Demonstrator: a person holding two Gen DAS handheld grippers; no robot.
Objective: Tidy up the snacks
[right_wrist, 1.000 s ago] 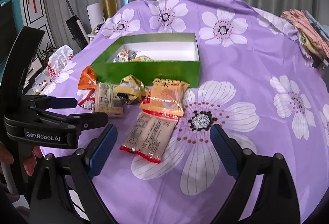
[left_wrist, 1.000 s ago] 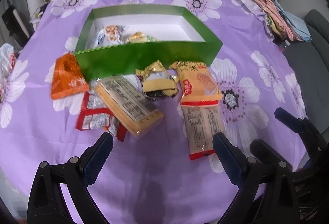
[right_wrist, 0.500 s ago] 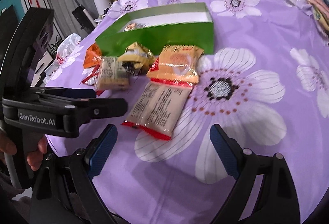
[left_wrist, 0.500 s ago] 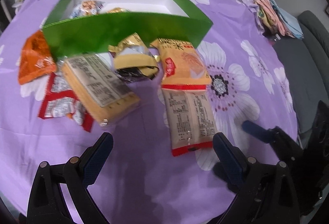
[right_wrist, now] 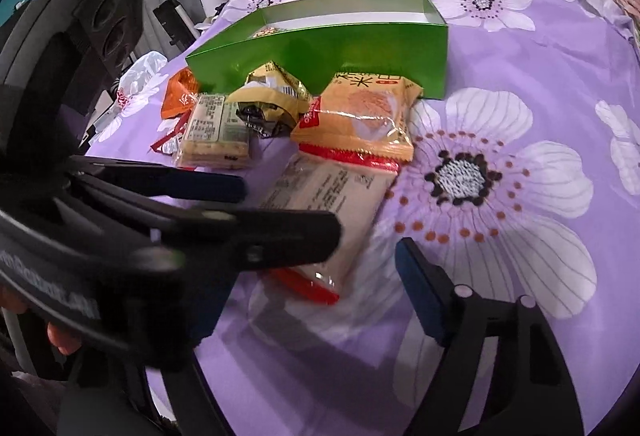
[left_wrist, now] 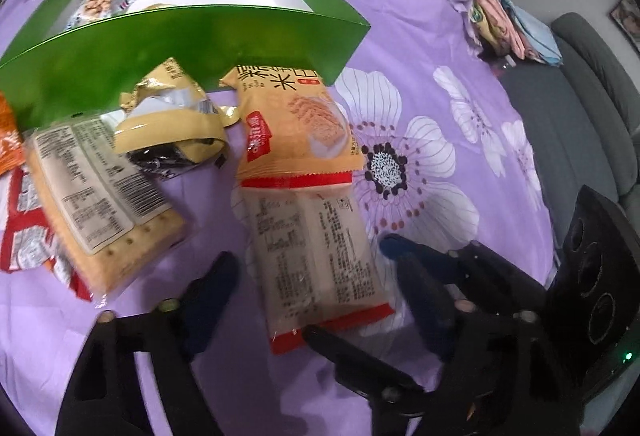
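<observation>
While both sets of jaws have just been closing, neither grips anything: the left gripper (left_wrist: 320, 300) stands partly open astride the red-ended beige packet (left_wrist: 316, 256), its blue pads either side of the wrapper and apart from it, and the right gripper (right_wrist: 320, 296) is likewise partly open over the same packet's near end, one finger (right_wrist: 420, 292) clear on the cloth, the other hidden behind the left tool. That packet lies face down, its far end tucked under the orange cake packet (left_wrist: 292, 128), which touches the front wall of the green box (left_wrist: 180, 48). A crumpled yellow wrapper (left_wrist: 176, 124), a cracker packet (left_wrist: 100, 204), a red sachet (left_wrist: 24, 236) and an orange sachet (right_wrist: 180, 96) crowd the left. Bare purple floral tablecloth (right_wrist: 520, 196) lies open to the right.
</observation>
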